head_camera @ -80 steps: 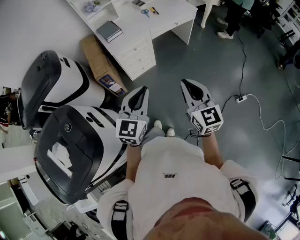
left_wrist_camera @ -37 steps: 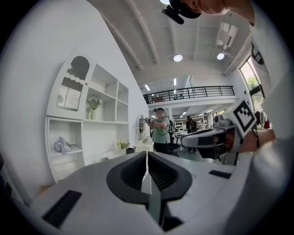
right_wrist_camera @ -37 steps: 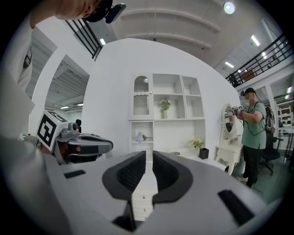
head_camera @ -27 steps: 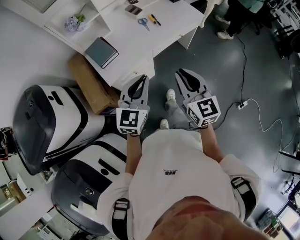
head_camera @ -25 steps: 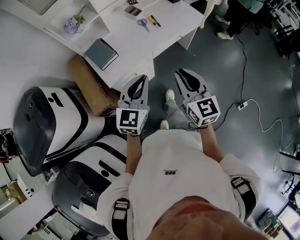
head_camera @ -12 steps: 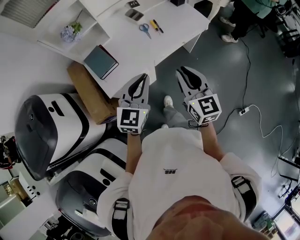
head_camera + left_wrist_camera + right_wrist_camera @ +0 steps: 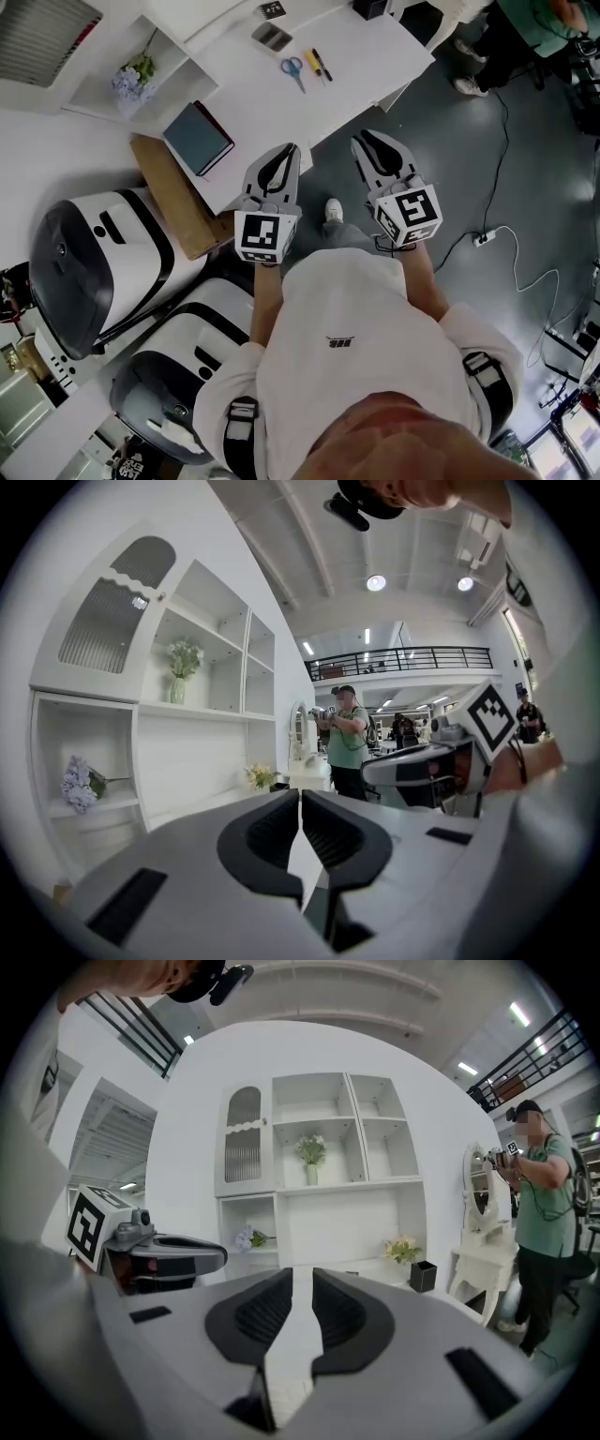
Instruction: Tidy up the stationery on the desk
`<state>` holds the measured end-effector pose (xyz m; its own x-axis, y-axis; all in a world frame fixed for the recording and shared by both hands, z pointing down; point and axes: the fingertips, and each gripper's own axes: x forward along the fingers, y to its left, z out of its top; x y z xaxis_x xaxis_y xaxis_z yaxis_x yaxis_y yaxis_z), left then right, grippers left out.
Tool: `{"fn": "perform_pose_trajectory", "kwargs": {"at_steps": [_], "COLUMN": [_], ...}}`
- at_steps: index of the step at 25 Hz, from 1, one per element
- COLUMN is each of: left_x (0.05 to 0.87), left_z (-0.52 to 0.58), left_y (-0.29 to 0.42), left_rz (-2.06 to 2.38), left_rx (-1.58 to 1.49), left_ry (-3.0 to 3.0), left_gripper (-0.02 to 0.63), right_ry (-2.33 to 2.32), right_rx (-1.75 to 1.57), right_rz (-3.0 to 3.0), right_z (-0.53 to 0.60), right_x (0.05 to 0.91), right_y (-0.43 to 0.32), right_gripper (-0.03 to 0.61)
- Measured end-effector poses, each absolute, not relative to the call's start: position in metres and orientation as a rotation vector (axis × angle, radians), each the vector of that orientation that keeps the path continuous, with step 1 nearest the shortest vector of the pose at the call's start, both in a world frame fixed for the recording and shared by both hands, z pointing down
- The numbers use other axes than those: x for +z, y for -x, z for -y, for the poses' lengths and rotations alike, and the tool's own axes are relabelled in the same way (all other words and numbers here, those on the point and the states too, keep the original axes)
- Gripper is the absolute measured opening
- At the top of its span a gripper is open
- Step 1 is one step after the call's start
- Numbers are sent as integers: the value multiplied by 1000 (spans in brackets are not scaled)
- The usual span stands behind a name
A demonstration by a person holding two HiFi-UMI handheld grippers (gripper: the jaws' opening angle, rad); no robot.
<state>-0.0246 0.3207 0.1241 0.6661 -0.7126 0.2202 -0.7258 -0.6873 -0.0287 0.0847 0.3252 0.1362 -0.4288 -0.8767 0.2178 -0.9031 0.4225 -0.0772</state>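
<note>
- Two big white-and-black machines (image 7: 98, 248) (image 7: 192, 352) stand on the grey floor (image 7: 469, 159) at the left of the head view, one beside the other.
- A white desk (image 7: 366, 56) runs across the top of that view, ahead of both grippers. A white shelf unit (image 7: 173, 42) joins its left end, with a pale bunch of flowers (image 7: 129, 75) in one open compartment.
- The person holding the grippers wears a white shirt (image 7: 347, 347) that fills the lower middle. A second person in a green shirt (image 7: 544, 1194) stands off to the right.
- A brown cardboard box (image 7: 173, 197) lies on the floor, between the desk and the nearer machine.
- The left gripper (image 7: 290, 150) is held out level at the near edge of the desk. Its jaws are all but together, with only a sliver of light between them and nothing in it.
- The right gripper (image 7: 362, 141) is beside it, well apart, over the floor just short of the desk. Its jaws have just been opening and stand a narrow gap apart, with nothing between them.
- A blue-grey book (image 7: 198, 138) lies closed on the left part of the desk.
- The stationery sits further back on the desk: blue-handled scissors (image 7: 294, 68), then a yellow pen (image 7: 315, 64) and a black pen (image 7: 322, 64) side by side just to the right.
- A small grey flat thing (image 7: 273, 37) lies behind the scissors, and a black cup (image 7: 371, 7) stands at the far edge.
- A white power strip (image 7: 484, 239) with its cable lies on the floor at the right.
</note>
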Motion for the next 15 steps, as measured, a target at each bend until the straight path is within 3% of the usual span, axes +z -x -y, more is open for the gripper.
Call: {"fn": "perform_pose_trajectory", "kwargs": {"at_steps": [15], "left_x": [179], "left_z": [-226], "left_y": [-12], "left_rz": [1231], "left_rx": [382], "left_ry": [-2733], "left_gripper": [0], "right_ry": [-1478], "right_rx": [392], "right_rz": [2532], "right_z": [-231], "right_x": [192], "right_y": [-106], "right_gripper": [43]}}
